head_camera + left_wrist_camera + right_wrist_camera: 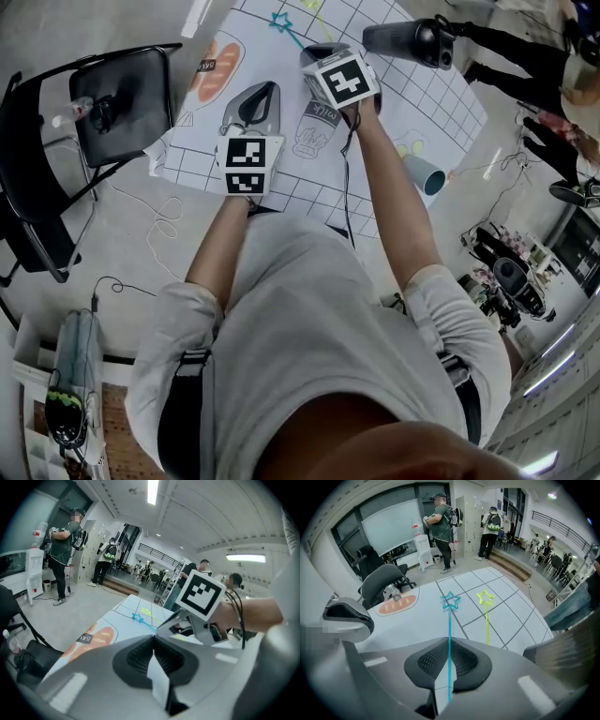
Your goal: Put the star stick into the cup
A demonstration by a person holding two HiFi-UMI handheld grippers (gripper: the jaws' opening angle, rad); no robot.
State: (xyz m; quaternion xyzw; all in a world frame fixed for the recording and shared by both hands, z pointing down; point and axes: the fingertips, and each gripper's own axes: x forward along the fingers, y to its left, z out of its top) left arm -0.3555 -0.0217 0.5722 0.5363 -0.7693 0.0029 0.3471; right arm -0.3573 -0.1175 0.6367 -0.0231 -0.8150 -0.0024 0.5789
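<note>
One blue star stick (450, 623) sits clamped lengthwise in the right gripper (449, 641), star pointing far; the cup (427, 174) lies right, and the left gripper (153, 639) is closed, empty.

In the head view we lose the blue stick's (292, 34) lower end behind the right gripper (323, 56), whose jaws its cube (342, 80) covers. In the right gripper view that end vanishes into the jaws' seam, and 1 jaw cuts off the yellow stick (487, 620). The grippers cover part of the mat's (412, 103) prints.
</note>
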